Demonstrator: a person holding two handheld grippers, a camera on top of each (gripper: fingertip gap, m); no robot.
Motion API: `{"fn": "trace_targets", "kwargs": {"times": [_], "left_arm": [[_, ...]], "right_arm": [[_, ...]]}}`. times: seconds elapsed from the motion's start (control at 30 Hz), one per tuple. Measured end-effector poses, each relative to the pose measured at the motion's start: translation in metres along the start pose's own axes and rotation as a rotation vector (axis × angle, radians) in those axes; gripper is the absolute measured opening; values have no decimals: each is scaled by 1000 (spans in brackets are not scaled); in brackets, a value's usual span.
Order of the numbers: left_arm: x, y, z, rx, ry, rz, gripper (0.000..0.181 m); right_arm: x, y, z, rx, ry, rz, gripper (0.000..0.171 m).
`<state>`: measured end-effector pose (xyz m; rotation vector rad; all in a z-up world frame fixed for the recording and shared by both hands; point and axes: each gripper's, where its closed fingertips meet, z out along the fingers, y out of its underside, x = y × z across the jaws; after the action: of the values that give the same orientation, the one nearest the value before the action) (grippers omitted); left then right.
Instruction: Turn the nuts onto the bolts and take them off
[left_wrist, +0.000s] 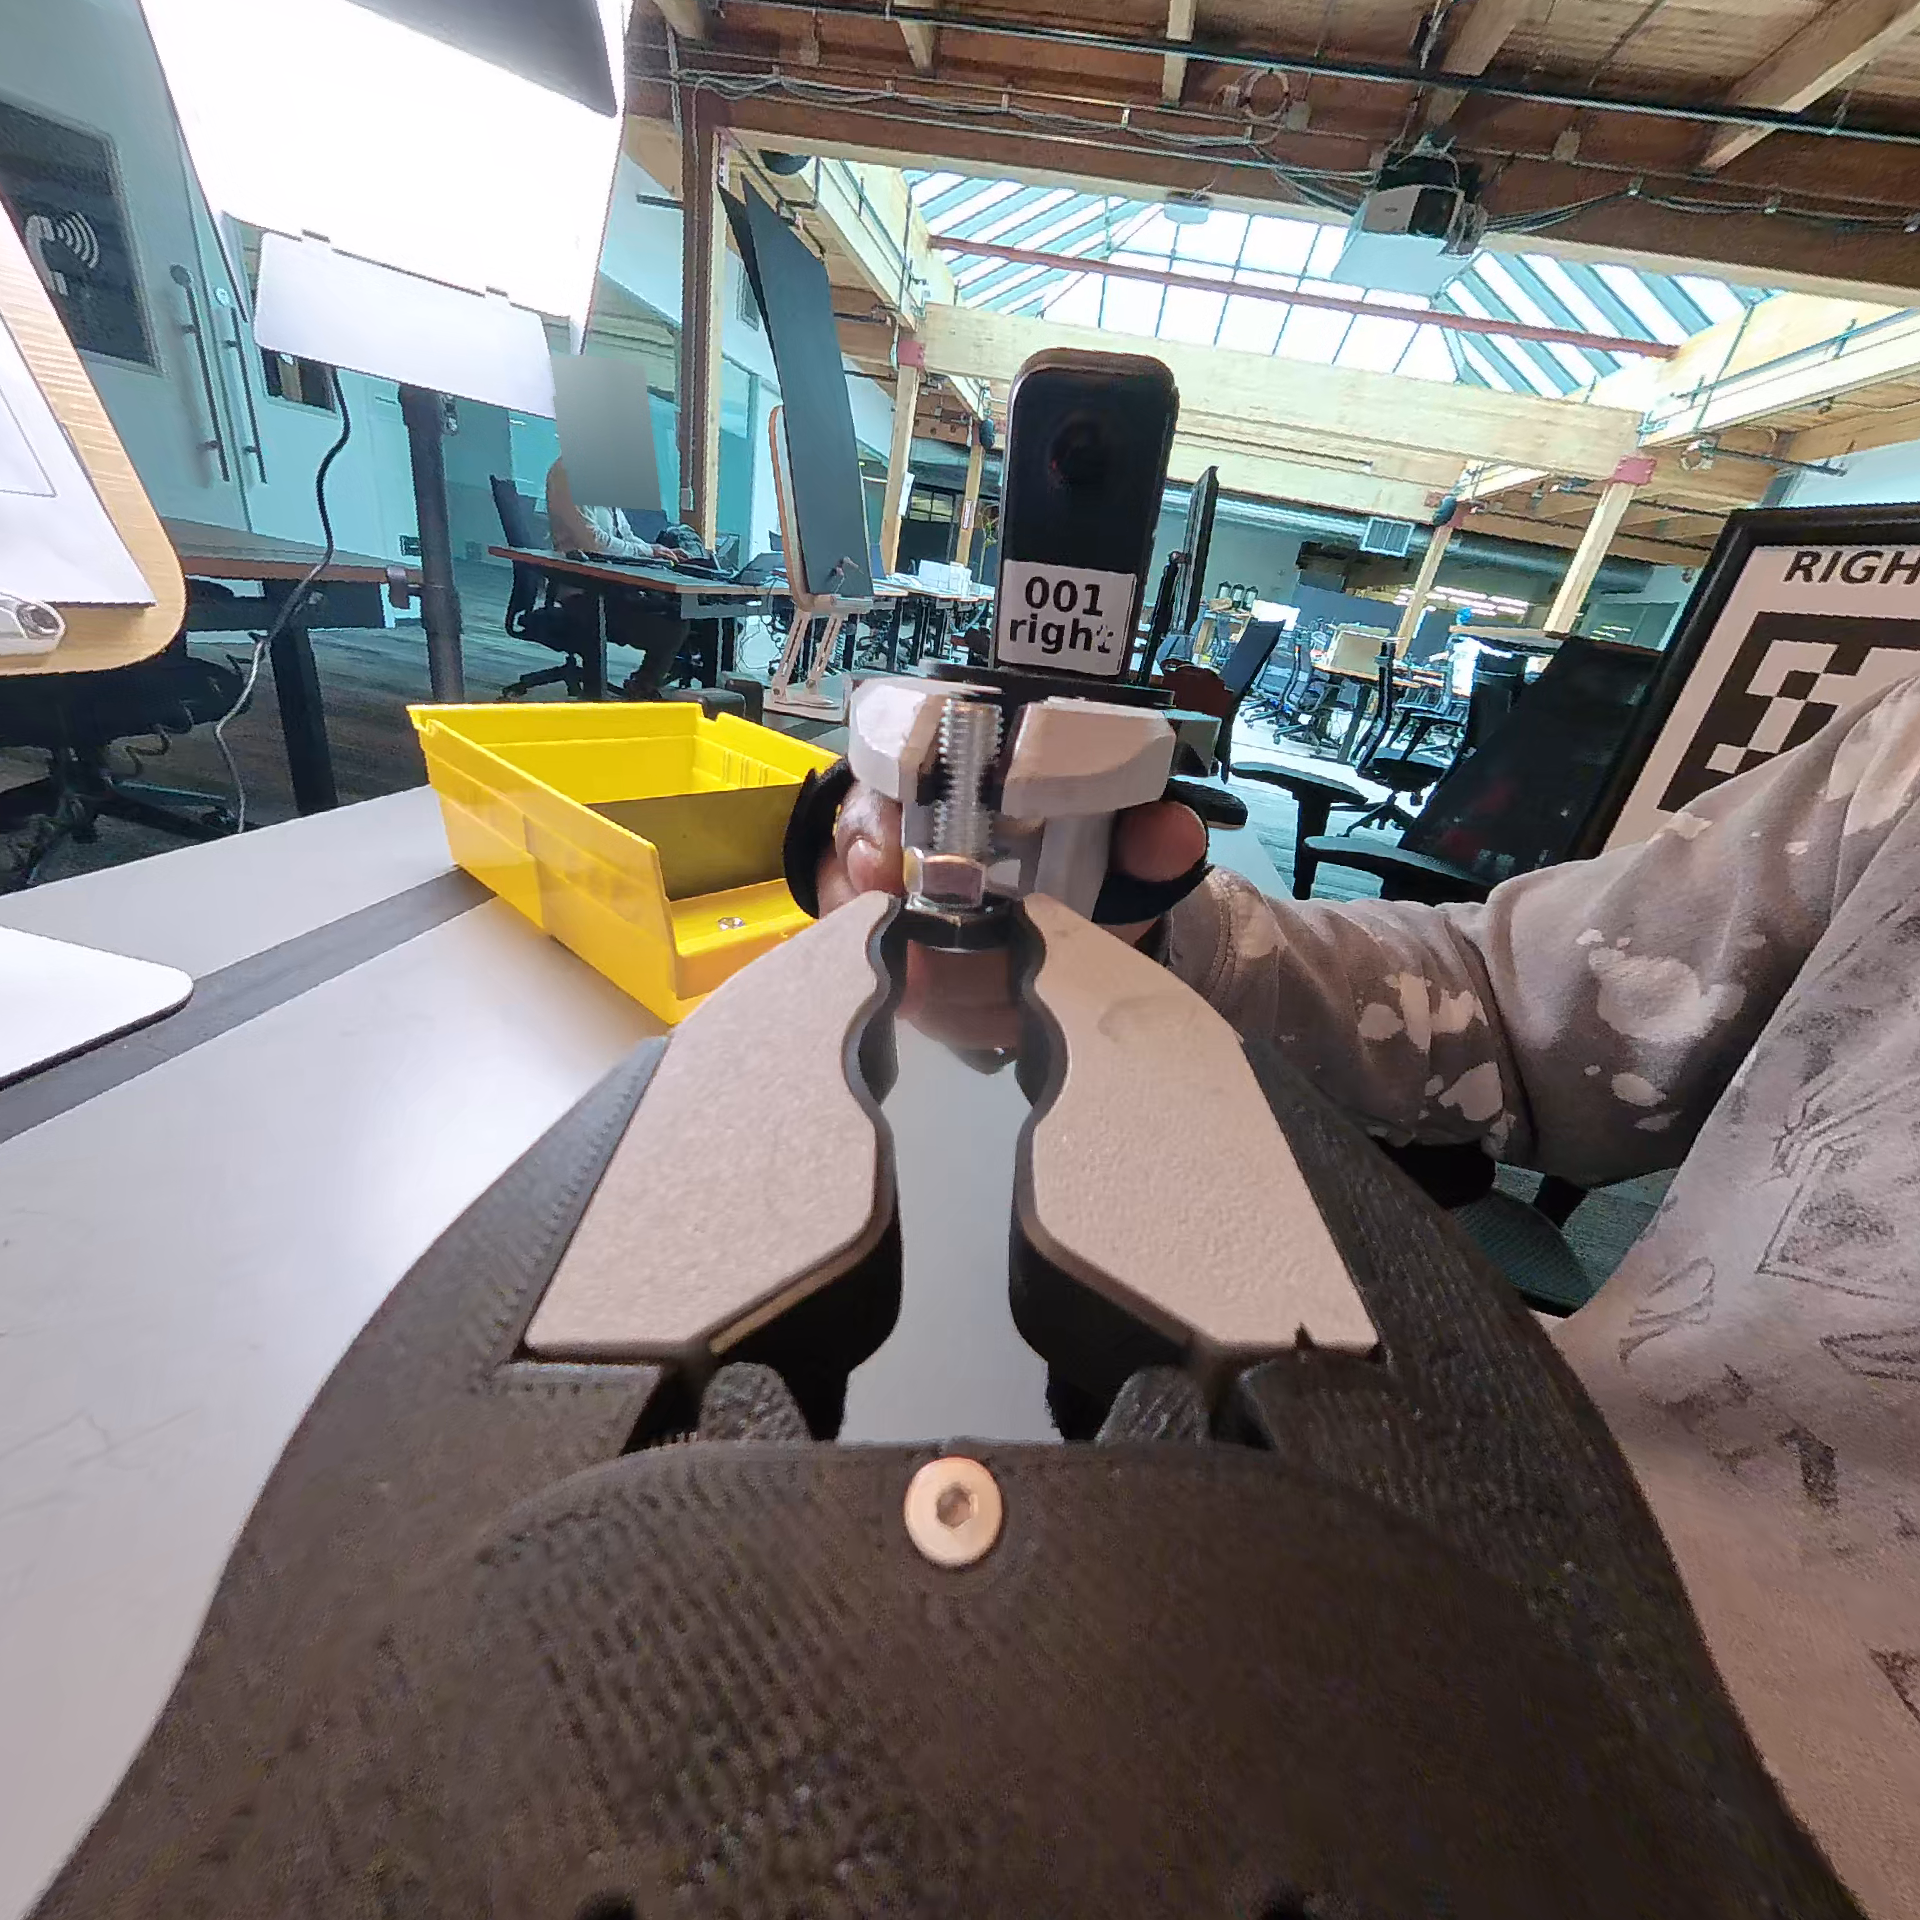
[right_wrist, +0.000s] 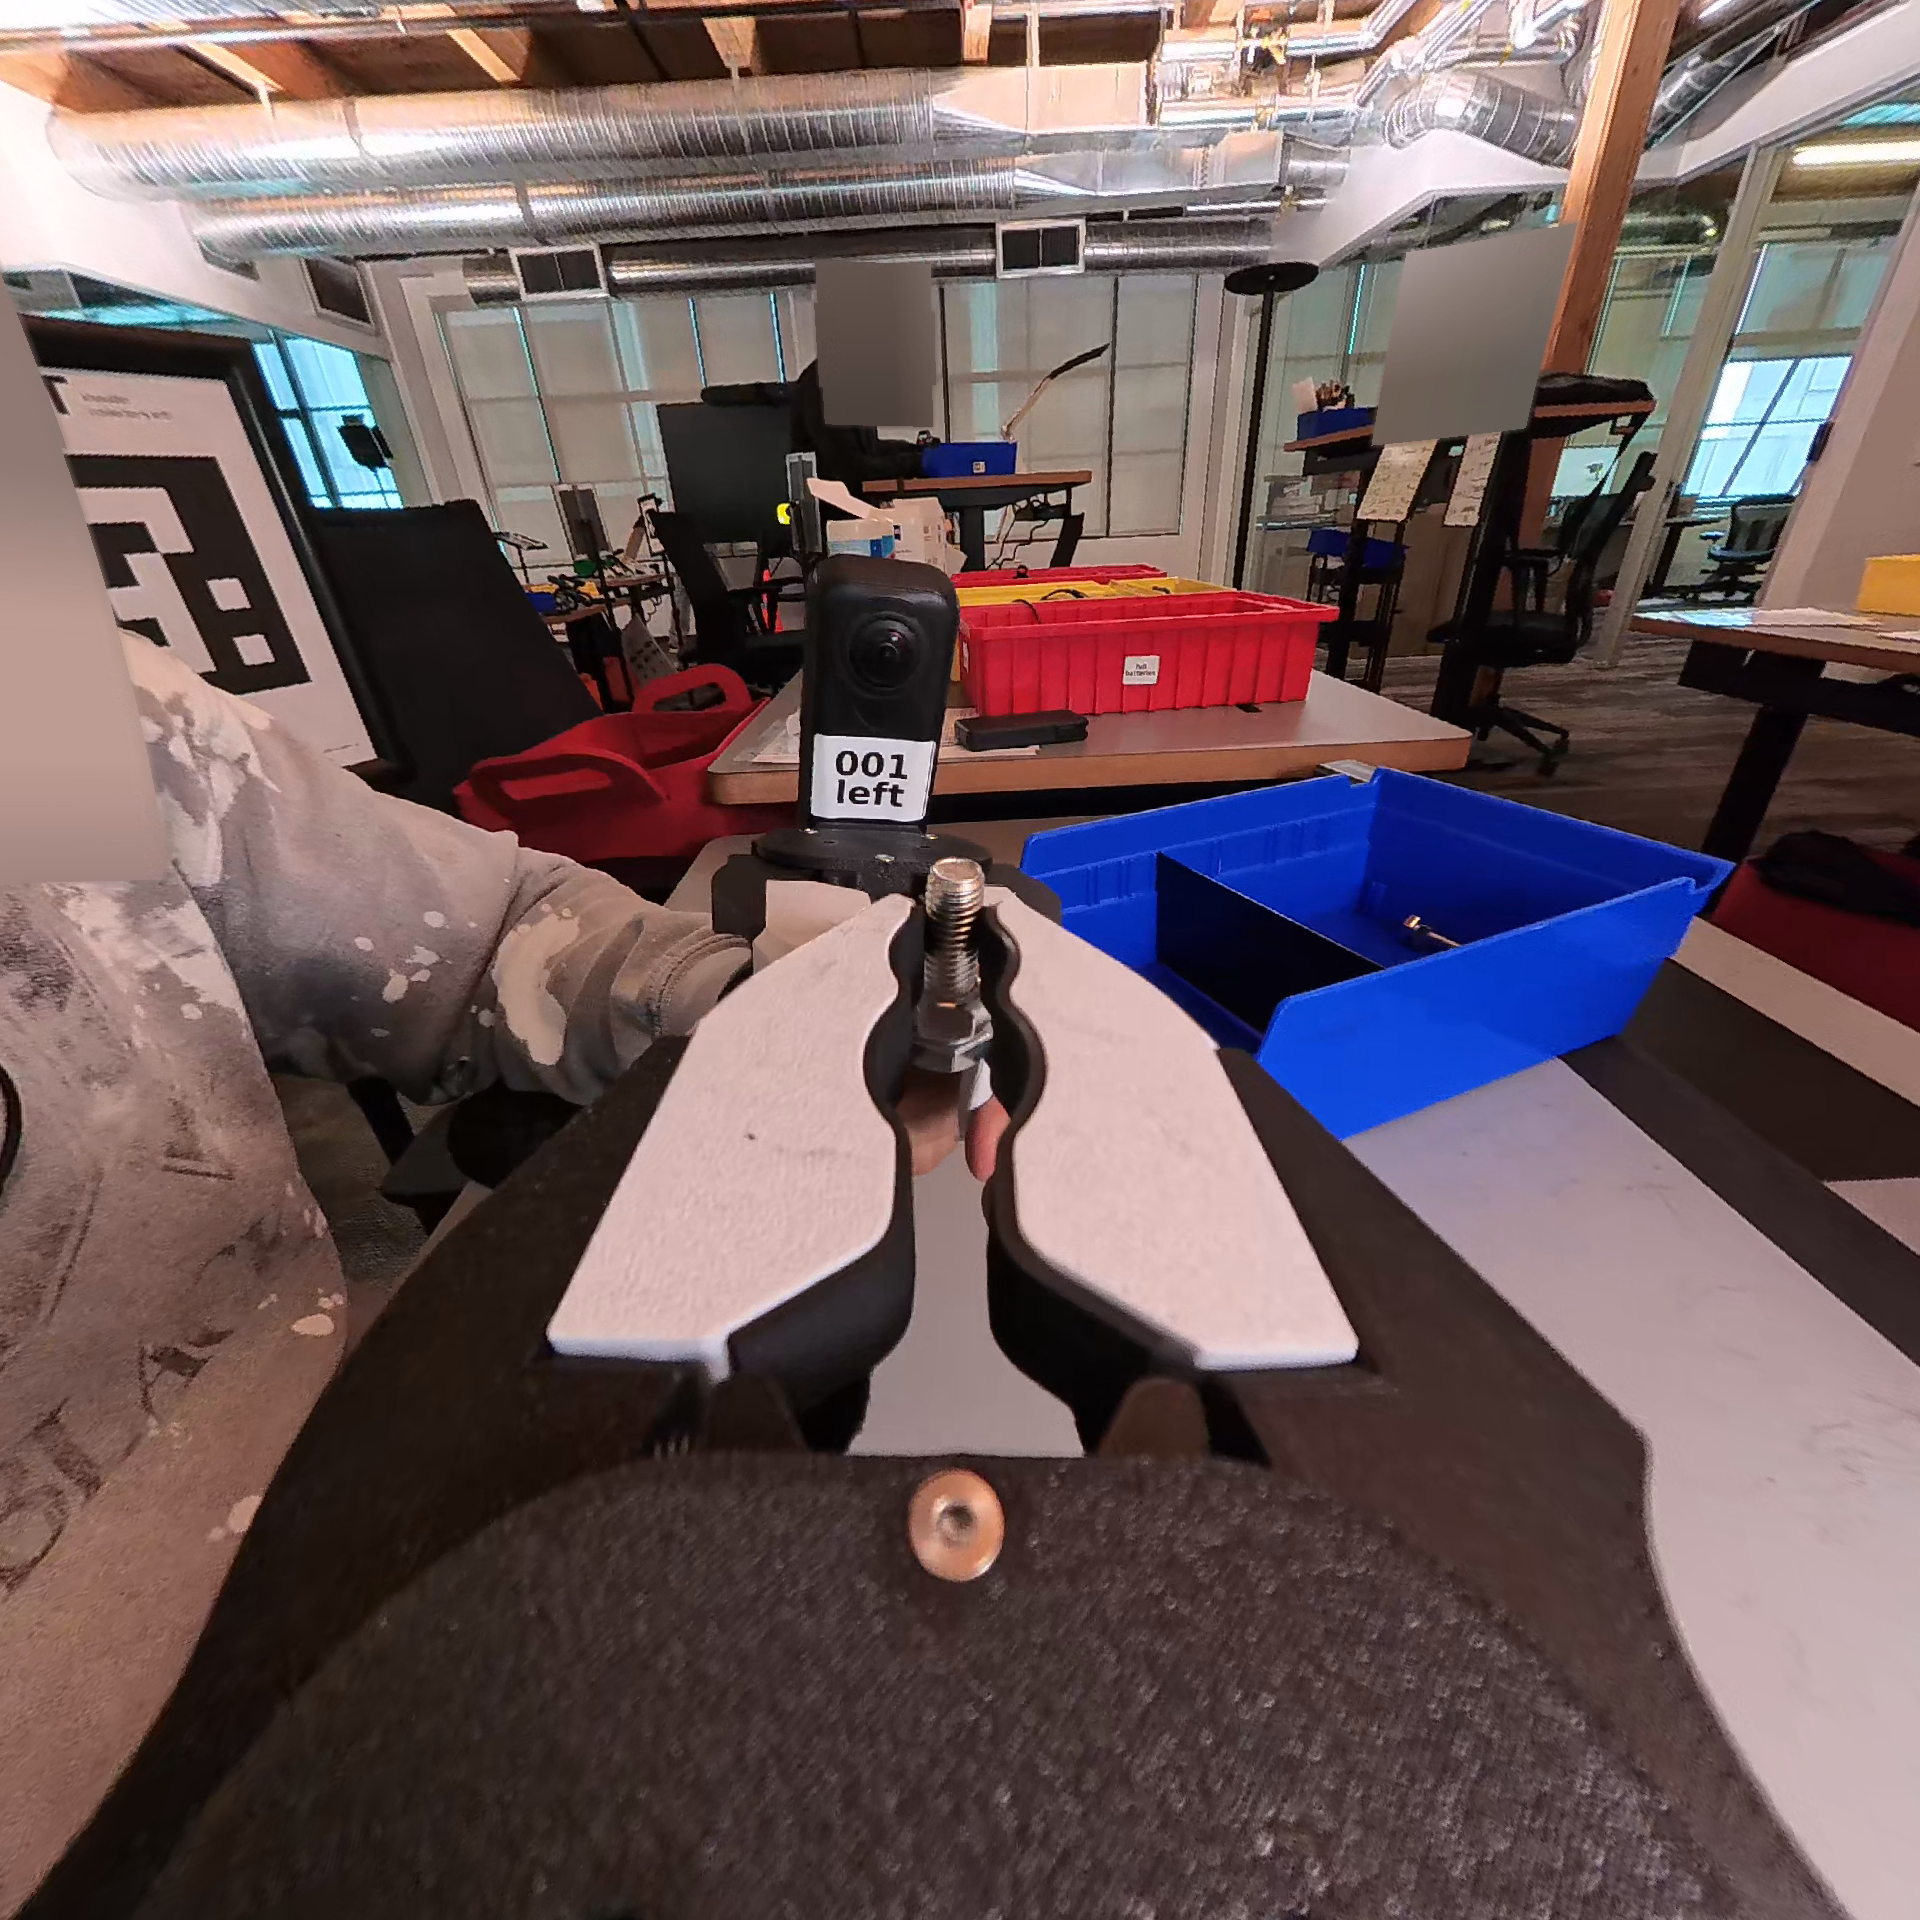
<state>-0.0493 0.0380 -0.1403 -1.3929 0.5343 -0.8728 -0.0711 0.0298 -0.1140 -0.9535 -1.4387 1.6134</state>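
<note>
The two grippers face each other above the table and meet on one silver bolt (left_wrist: 964, 764) that stands upright with its threaded end up. A hex nut (left_wrist: 941, 885) sits low on the thread, close to the head. My left gripper (left_wrist: 954, 923) is shut on the bolt's lower end, just under the nut. My right gripper (right_wrist: 954, 961) is shut around the bolt (right_wrist: 954, 951) along its threaded shaft, and the nut (right_wrist: 951, 1027) lies in the wider notch between its fingers. The right gripper's white fingers (left_wrist: 1091, 758) also show in the left wrist view, held by a gloved hand (left_wrist: 1153, 842).
A yellow bin (left_wrist: 582, 831) holding a small silver part (left_wrist: 730, 921) stands on the grey table (left_wrist: 260, 1091) to the left. A blue divided bin (right_wrist: 1455, 1018) holds another bolt (right_wrist: 1429, 932). The person's sleeve (left_wrist: 1558, 1018) fills the right. A red bin (right_wrist: 1143, 655) stands on a farther table. The tips of both grippers are at nearly the same place.
</note>
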Motion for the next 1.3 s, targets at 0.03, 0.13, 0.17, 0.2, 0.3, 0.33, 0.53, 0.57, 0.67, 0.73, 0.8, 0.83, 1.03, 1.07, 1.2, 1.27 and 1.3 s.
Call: {"fn": "trace_targets", "kwargs": {"times": [0.03, 0.13, 0.17, 0.2, 0.3, 0.33, 0.53, 0.57, 0.67, 0.73, 0.8, 0.83, 1.03, 1.07, 1.2, 1.27, 1.3], "left_arm": [[0, 0, 0, -1, -1, 3, 18], [0, 0, 0, -3, -3, 8, 18], [-1, 0, 0, -1, -4, 7, 18], [-1, 0, -1, 0, -5, 7, 18], [-1, 0, -1, 0, -7, 7, 18], [-1, 0, -1, 1, -8, 7, 18], [-1, -1, -2, 14, -3, 2, 18], [-1, -2, -2, 20, -1, 2, 18], [-1, -4, -2, 39, -2, -4, 18], [-4, -6, -3, 69, -36, -6, 18], [-8, -11, -6, 114, -67, -14, 18], [-10, -13, -7, 127, -82, -13, 18], [-14, -19, -13, 173, -89, -15, 18], [-14, -23, -15, 187, -74, -28, 18], [-17, -23, -16, 185, -89, -20, 18], [-17, -17, -13, 164, -90, -21, 18], [-17, -14, -11, 154, -88, -17, 18]], "right_arm": [[0, 0, 0, 0, -1, 3, 9], [0, 0, 0, 2, 0, 6, 9], [1, 0, -1, 3, 0, 8, 9], [1, 0, -1, 3, 1, 8, 9], [2, 0, -1, 4, 3, 9, 9], [2, 0, -1, 4, 3, 10, 9], [2, -1, -1, 11, 5, 17, 9], [2, -2, -1, 14, 2, 21, 9], [1, -4, -1, 25, -2, 35, 9], [5, -4, 0, 24, 24, 45, 10], [8, -2, 1, 13, 62, 51, 20], [10, 0, 1, 1, 75, 59, 27], [24, 4, -2, -22, 142, 85, 18], [35, 1, -10, -1, 200, 80, 9], [38, -2, -17, 8, 219, 81, 17], [26, 0, -5, -8, 181, 70, 27], [20, 1, 1, -15, 165, 73, 33]]}}
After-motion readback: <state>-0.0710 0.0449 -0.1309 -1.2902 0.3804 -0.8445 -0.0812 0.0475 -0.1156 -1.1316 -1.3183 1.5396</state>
